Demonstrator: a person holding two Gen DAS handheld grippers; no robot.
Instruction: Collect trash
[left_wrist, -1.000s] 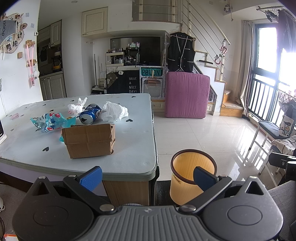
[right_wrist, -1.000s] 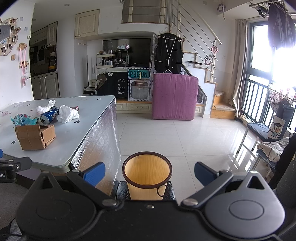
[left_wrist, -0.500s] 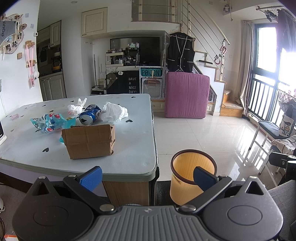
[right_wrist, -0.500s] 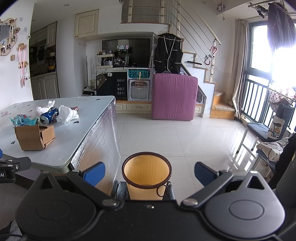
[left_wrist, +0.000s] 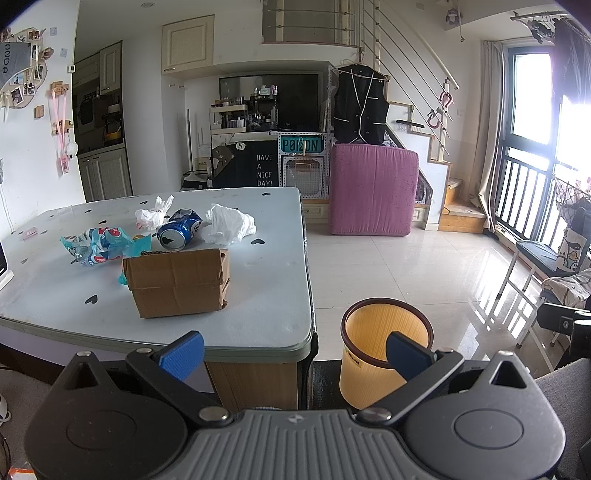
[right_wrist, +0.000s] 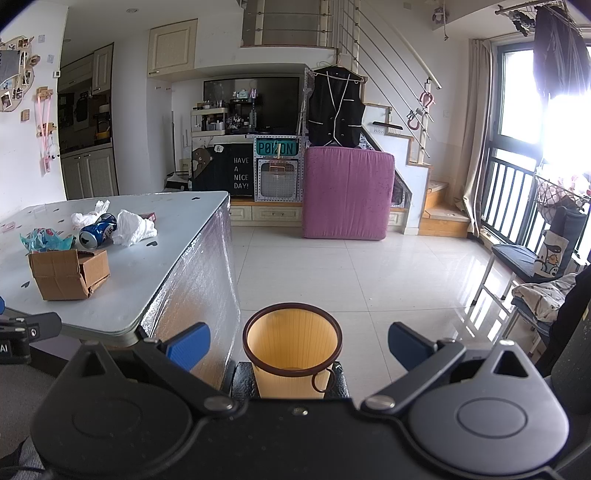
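Trash: one box (left_wrist: 176, 283), one can (left_wrist: 179, 229), one bin (left_wrist: 384, 345)

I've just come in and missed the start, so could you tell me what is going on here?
A person is holding a two-finger gripper in each hand to collect trash, but nothing has been picked up yet. The left gripper and right gripper are both open and empty, short of the table. On it lie a cardboard box, a blue can, a white plastic bag, a smaller white wad and a blue snack wrapper. The orange bin stands on the floor beside the table.
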